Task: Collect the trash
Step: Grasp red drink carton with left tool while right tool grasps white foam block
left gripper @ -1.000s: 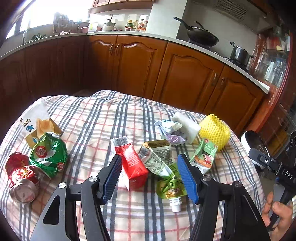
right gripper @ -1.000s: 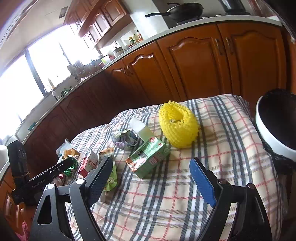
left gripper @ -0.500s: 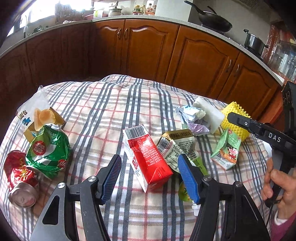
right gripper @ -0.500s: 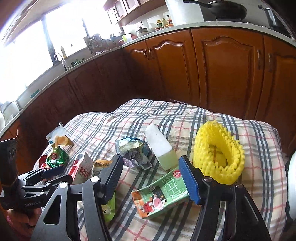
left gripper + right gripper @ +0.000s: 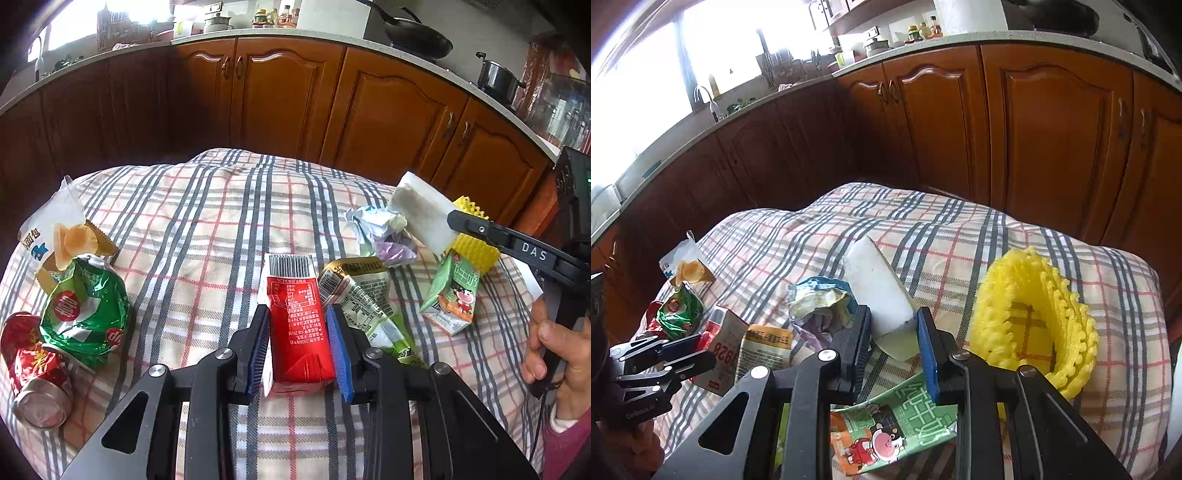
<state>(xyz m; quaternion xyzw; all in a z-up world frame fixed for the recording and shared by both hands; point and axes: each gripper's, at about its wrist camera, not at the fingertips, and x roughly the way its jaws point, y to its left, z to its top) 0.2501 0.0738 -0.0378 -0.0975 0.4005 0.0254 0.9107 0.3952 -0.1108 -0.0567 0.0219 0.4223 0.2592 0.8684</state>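
Both claws are closing at once: the left claw (image 5: 298,349) around the red carton (image 5: 297,332), the right claw (image 5: 893,341) around the white foam block (image 5: 877,295). Next, I'd guess, lift both clear.

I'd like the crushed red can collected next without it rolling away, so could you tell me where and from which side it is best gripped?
Grip the red can across its round body, midway along, coming from above. It lies on its side on the checked cloth, silver end toward the camera, so the fingers should straddle the curved sides, not the ends. The green wrapper crowds its right side, so closing there may catch it.
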